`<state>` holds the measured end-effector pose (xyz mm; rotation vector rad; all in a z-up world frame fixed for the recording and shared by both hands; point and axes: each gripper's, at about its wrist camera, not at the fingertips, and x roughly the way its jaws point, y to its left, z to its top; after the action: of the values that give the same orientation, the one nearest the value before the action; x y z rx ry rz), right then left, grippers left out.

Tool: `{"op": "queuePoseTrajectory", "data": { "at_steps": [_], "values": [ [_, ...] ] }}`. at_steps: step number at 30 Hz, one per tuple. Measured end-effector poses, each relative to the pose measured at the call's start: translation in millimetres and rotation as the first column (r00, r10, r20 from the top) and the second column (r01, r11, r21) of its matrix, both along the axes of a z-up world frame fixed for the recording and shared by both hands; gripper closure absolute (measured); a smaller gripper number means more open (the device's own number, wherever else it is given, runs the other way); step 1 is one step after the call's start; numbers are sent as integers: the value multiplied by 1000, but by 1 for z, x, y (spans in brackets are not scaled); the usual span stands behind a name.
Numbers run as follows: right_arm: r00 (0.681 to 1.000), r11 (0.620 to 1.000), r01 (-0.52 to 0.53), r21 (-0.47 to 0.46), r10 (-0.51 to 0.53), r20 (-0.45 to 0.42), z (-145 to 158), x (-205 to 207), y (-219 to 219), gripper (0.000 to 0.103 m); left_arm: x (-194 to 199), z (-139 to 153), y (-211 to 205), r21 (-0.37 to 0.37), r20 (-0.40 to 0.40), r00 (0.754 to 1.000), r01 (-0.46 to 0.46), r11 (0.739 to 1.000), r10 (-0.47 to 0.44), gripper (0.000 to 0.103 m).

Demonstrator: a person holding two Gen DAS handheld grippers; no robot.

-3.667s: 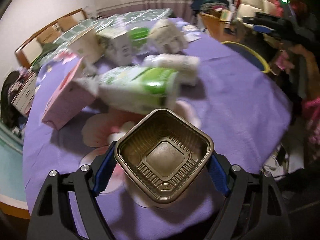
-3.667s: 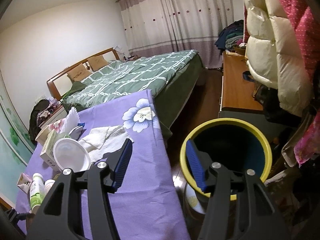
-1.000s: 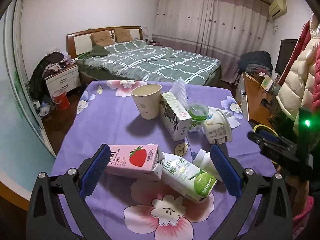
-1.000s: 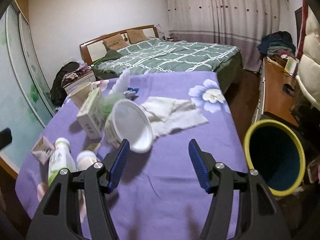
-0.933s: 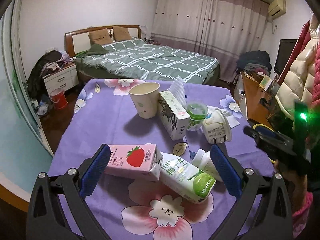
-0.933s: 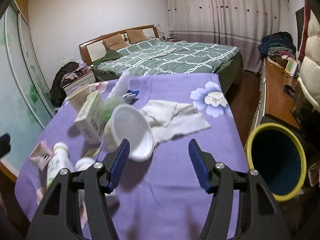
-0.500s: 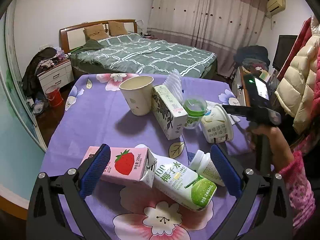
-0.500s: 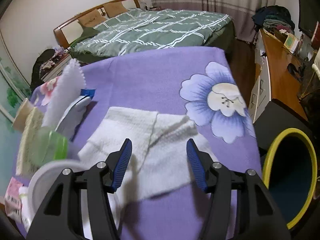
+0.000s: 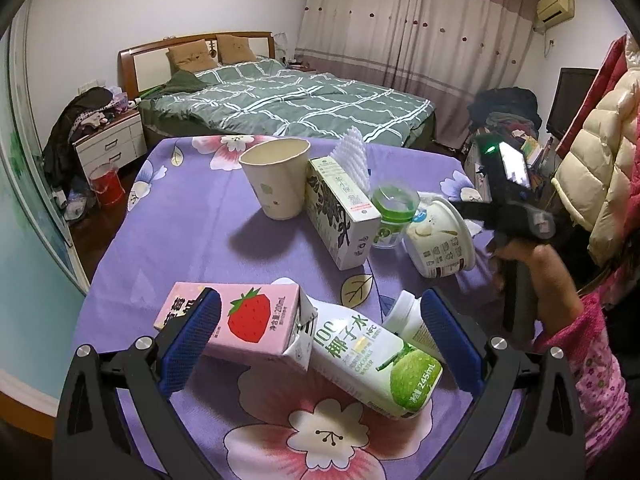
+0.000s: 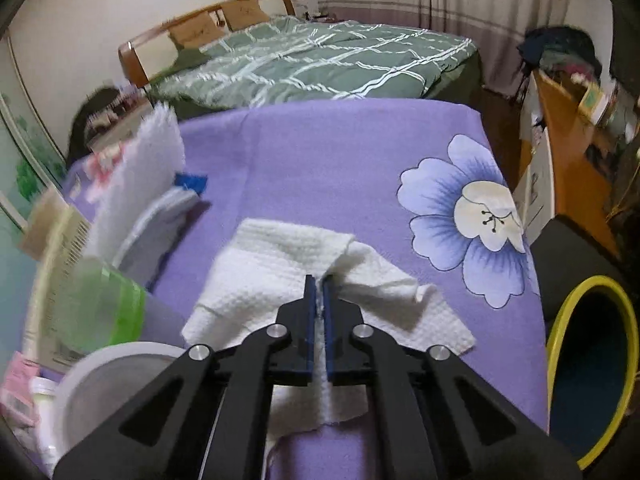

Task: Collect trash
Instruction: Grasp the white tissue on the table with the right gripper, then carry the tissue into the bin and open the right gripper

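My right hand-held gripper (image 10: 319,280) pinches the crumpled white paper towel (image 10: 280,276); left hand-held gripper (image 9: 320,320) gapes empty, cartons, cups uncollected.

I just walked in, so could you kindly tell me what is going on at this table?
A person is clearing trash with two handheld grippers. The right gripper has just closed on the white tissue, which lies on the purple tablecloth near the yellow-rimmed bin. The left gripper hangs open over the strawberry carton and coconut water bottle, touching neither.
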<state>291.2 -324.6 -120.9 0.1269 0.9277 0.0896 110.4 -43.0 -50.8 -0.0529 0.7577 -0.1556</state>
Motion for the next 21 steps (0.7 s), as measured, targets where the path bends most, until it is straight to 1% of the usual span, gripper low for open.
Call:
{"op": "queuePoseTrajectory", "data": {
  "at_steps": [5,11,17,21],
  "values": [
    [997,998,6,67,-12,81,38,-20,-21,99,0,-2,1,-9,-4,1000,-4,1000,4,5],
    [981,994,8,106,-28,194,88,-55,-43,99,-2,-3,-7,-9,-8,1000,16,1000,-16,5],
    [958,992,11,126,-47,283,124,-86,-63,99,-6,-1,-14,-5,-1,1000,31,1000,-31,5],
    [943,991,32,126,-72,324,137,-114,-81,99,-9,3,-15,-6,10,999,33,999,-33,5]
  ]
}}
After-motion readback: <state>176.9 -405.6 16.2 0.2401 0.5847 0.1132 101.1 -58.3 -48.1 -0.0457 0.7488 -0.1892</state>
